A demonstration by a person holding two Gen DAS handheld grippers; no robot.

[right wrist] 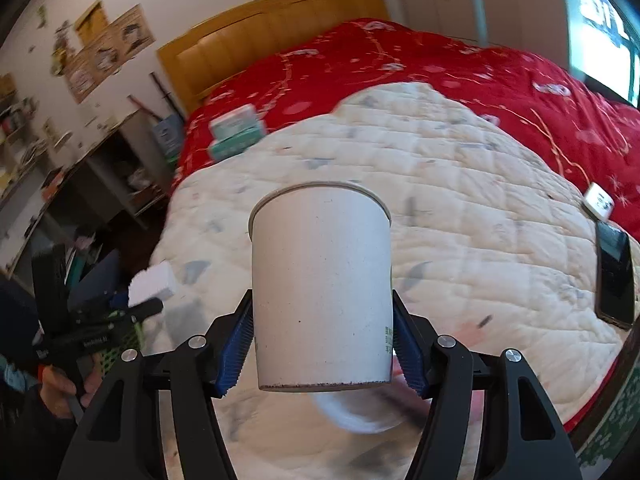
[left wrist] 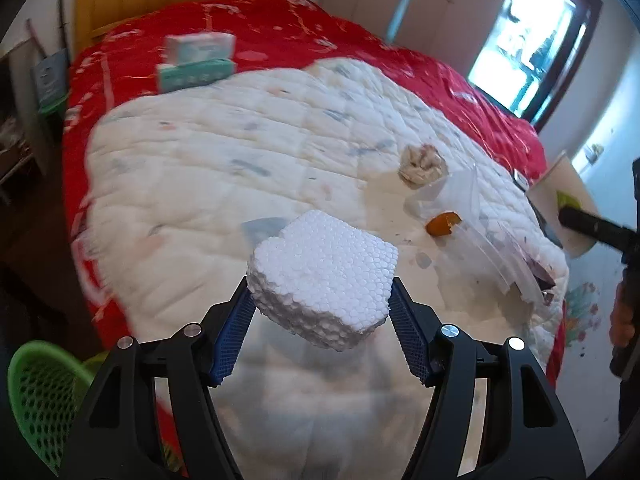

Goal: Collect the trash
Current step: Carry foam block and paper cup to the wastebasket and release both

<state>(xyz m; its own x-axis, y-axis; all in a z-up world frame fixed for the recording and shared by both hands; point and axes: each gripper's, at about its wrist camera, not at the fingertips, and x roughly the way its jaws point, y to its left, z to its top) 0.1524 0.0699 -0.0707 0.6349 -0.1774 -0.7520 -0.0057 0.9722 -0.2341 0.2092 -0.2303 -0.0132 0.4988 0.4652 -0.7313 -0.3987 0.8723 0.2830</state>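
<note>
left gripper [left wrist: 322, 304]: clamped on foam [left wrist: 324, 276], lifted off the quilt [left wrist: 200, 168], probably headed for the green bin [left wrist: 40, 392]
right gripper [right wrist: 322, 332]: pinching cup [right wrist: 320, 288] upright, so nothing spills

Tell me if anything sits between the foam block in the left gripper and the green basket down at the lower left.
Nothing visible does. The left gripper holds the foam block clear above the white quilt, and the green basket sits beside the bed at lower left with open space between them. Its opening is only partly in view.
</note>
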